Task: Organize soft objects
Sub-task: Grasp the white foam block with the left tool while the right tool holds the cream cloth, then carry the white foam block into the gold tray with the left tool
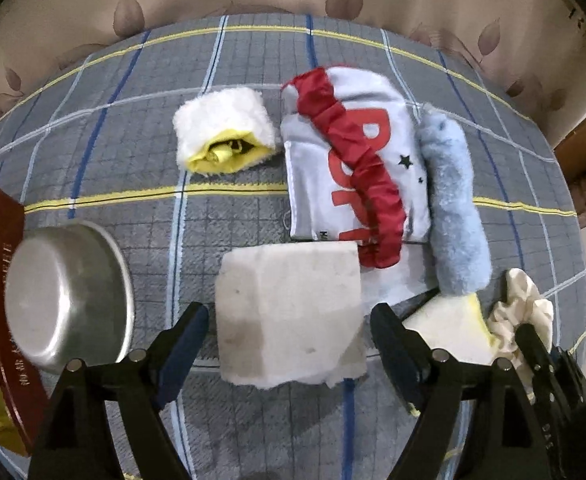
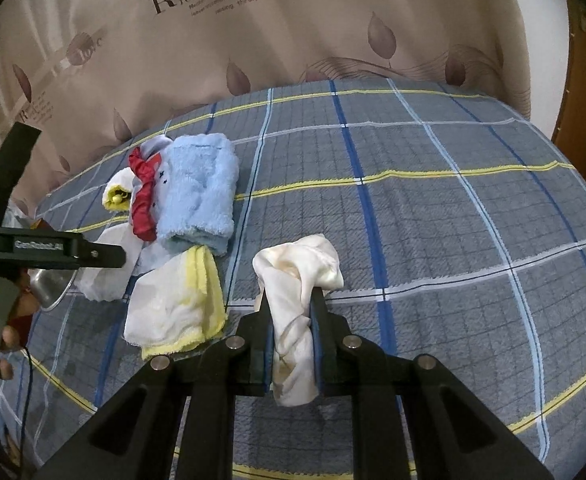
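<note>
- Left tongs (image 1: 289,344) spread wide and released, pointing steeply down, one finger (image 1: 185,340) either side of a white foam block (image 1: 289,312) without pressing it.
- Right tongs (image 2: 293,316) clenched on a cream cloth (image 2: 297,280), bunched between the pads and bulging out past the tips.
- Both over a bed under a grey plaid sheet (image 2: 453,220), leaf-print curtain (image 2: 293,20) at the far side.
- Beyond the block: fluffy white-and-yellow roll (image 1: 223,132) far left, white garment with red lettering (image 1: 357,160) far right, red ruffled band (image 1: 349,160) lying diagonally across it.
- Light blue fluffy towel (image 1: 453,208) rolled just right of the garment, touching it.
- Folded white-and-yellow cloth (image 2: 177,304) near the towel, left of the right tongs.
- Upturned metal bowl (image 1: 69,300) at near left, against a red-and-gold box (image 1: 1,280).
</note>
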The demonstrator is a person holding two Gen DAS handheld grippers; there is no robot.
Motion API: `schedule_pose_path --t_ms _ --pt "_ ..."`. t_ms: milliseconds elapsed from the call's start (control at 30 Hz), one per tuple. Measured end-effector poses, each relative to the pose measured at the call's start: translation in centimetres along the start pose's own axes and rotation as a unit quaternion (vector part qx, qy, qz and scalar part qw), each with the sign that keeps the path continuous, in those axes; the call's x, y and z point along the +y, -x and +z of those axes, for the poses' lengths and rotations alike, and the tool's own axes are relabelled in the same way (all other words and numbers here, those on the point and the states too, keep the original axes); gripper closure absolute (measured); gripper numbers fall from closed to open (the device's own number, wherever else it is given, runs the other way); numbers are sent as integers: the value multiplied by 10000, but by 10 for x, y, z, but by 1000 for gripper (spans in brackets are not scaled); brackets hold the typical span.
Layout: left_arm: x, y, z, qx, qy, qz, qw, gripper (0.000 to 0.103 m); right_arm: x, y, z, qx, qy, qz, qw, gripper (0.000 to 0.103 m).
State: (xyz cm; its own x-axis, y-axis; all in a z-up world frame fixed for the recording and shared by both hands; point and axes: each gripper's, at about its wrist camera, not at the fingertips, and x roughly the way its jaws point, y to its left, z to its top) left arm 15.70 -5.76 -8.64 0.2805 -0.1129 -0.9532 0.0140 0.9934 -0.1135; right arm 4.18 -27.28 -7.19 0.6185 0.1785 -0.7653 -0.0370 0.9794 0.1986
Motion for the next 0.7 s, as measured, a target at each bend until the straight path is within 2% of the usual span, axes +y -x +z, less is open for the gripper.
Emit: schedule_pose_path --t_ms 233,267,300,333,700 --pt "3 -15 -3 124 31 80 9999 18 -1 -4 0 64 -6 -1 10000 87" --pt "4 -16 -3 174 62 200 9996 19 -1 -5 -1 69 -3 -9 10000 87" --pt "5 -15 -3 208 96 209 9995 22 -1 -6 -1 86 3 -11 10000 87" --pt "5 -14 -3 202 112 160 9996 35 -1 -7 -2 111 0 -7 9999 87" --pt "-1 34 -17 -254 -317 43 9992 35 1 -8 -3 133 102 -39 9999 87"
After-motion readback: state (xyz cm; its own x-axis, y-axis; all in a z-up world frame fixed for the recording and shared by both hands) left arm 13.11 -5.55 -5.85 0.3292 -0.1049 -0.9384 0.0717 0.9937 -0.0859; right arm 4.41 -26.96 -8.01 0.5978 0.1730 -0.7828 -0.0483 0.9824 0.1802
